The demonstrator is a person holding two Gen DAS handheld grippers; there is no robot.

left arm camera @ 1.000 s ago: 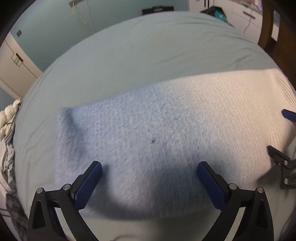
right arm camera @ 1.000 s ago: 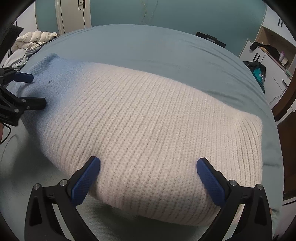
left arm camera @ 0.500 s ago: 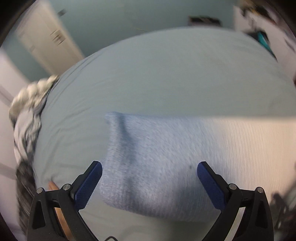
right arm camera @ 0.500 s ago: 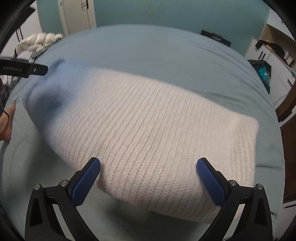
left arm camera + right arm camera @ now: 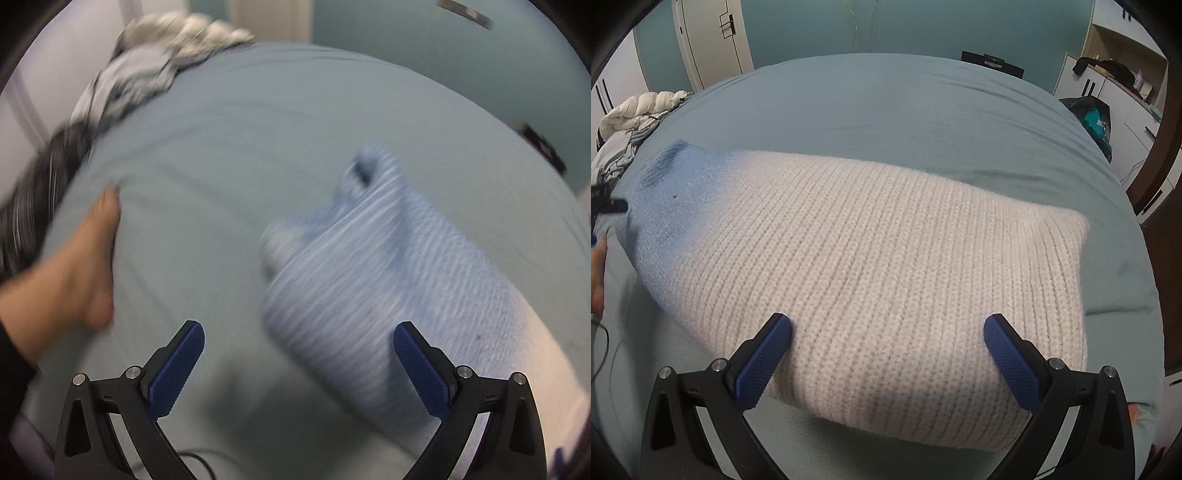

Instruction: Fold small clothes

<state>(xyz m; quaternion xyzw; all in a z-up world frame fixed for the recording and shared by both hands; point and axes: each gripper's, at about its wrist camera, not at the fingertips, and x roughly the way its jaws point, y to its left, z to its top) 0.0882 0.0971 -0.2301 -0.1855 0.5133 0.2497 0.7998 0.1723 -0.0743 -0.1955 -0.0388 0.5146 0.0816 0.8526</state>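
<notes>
A folded knit sweater [image 5: 886, 266], white fading to blue at its left end, lies flat on the blue-grey bed sheet [image 5: 905, 103]. My right gripper [image 5: 888, 347] is open and empty, hovering over the sweater's near edge. My left gripper [image 5: 299, 363] is open and empty, near the sweater's blue end [image 5: 369, 266], which sits under its right finger. The left wrist view is motion-blurred. Part of the left gripper shows at the far left of the right wrist view [image 5: 607, 203].
A bare foot [image 5: 85, 266] rests on the sheet left of the left gripper. A pile of clothes and a white puffy jacket [image 5: 639, 110] lies at the bed's far left. Cupboards and a dark bag [image 5: 1097, 118] stand to the right.
My left gripper has swung left, off the sweater's middle toward its blue end; the foot and clothes pile came into view. The right gripper has barely moved. The sweater lies still.
</notes>
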